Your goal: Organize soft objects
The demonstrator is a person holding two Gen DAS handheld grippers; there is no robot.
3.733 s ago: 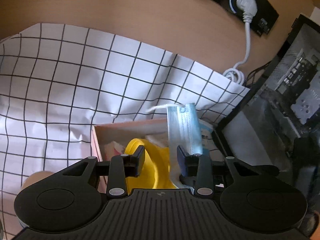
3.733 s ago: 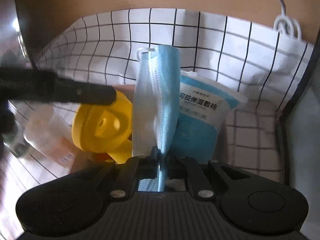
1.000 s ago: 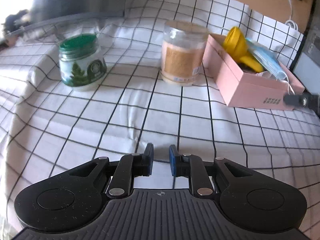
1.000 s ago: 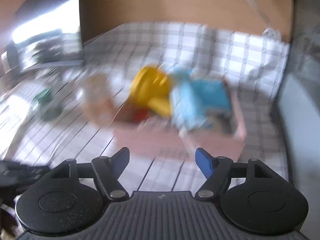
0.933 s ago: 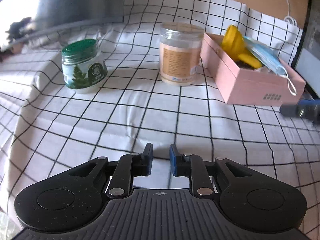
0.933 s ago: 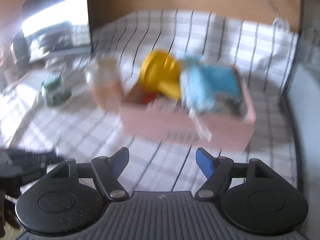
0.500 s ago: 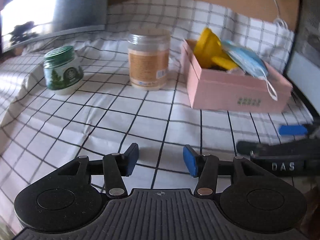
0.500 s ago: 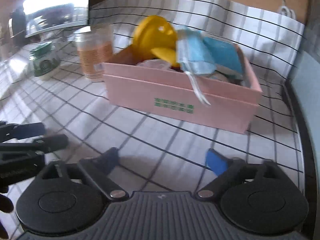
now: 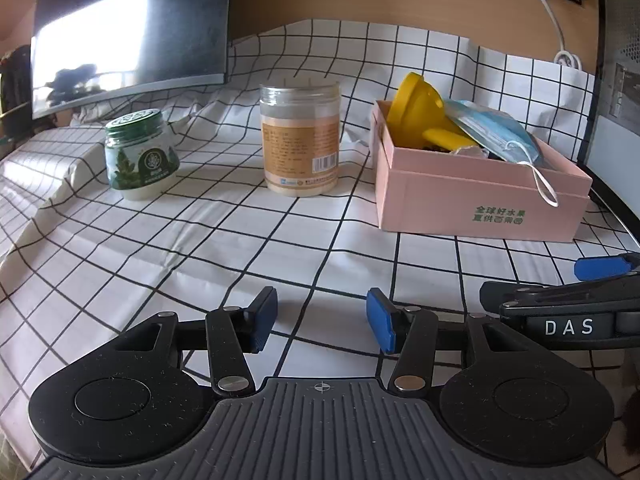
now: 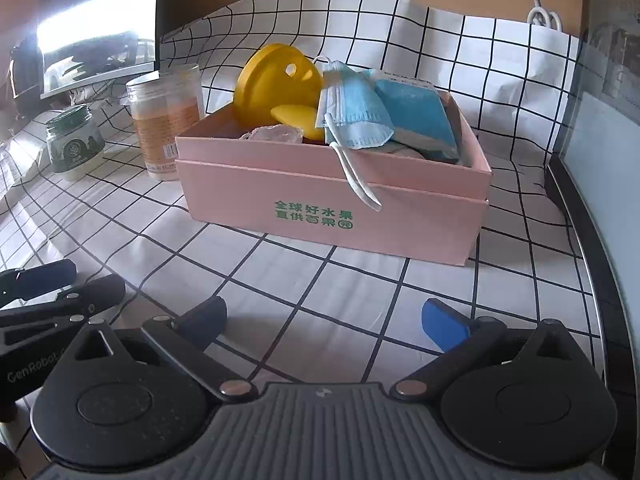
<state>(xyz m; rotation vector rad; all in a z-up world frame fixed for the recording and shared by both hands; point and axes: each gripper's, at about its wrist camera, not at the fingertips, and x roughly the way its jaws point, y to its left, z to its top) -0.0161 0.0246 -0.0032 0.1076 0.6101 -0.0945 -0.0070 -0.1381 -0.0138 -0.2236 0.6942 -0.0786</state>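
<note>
Soft goods boxed, both tools idle

Left hand-held gripper (image 9: 322, 320): jaws released, nothing between them, low over the checked cloth (image 9: 224, 240) on the desk. Right hand-held gripper (image 10: 322, 320): jaws spread wide, likewise empty, just beside the left.

Pink box (image 10: 332, 200): stood beyond both tools, holding the soft items. Face mask (image 10: 352, 116): lay on top of the load, one ear loop (image 10: 356, 180) trailing over the front wall. Blue packet (image 10: 416, 116): inside, right of the mask. Yellow piece (image 10: 276, 84): leaned upright at the box's left end.

Clear jar (image 9: 300, 138) and green-lidded jar (image 9: 140, 152): left of the box, well apart from each other.

Risk, as a judgement: the dangling loop could snag a passing jaw and drag the mask out; the perched mask could slip if the box were nudged.
</note>
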